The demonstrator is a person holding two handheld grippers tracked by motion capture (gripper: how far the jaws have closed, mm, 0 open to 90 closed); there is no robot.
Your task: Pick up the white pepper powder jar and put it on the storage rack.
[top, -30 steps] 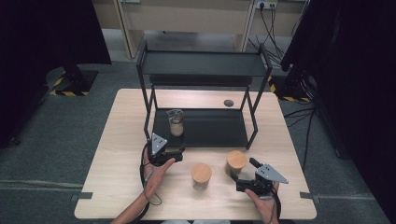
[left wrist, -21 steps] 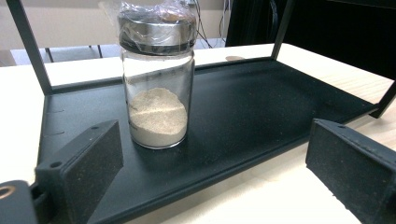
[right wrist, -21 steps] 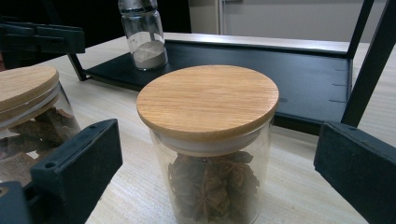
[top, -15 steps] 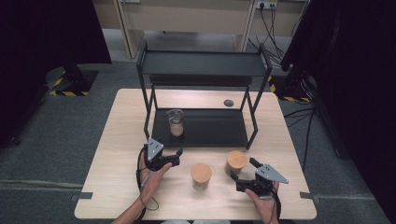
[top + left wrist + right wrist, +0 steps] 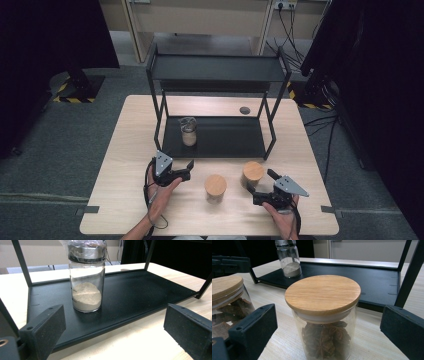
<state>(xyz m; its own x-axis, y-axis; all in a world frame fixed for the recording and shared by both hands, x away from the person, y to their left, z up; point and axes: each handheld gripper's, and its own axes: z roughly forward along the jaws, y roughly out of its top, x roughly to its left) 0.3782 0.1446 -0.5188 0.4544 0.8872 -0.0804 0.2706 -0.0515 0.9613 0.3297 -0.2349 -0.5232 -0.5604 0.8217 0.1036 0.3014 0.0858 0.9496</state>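
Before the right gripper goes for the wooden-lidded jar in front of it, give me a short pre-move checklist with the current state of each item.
1. Right gripper open: ok, its jaws stand wide apart in the right gripper view.
2. Star anise jar lined up between those jaws: ok, it sits centred ahead of them, untouched.
3. Jar upright, wooden lid seated flat: ok.
4. Neighbouring jar apart from the target: ok, table shows between them in the high view.
5. Left gripper out of the way: ok, open and off to the left, in front of the shelf.
6. Free space on the lower shelf: ok, the powder jar stands at its left end.
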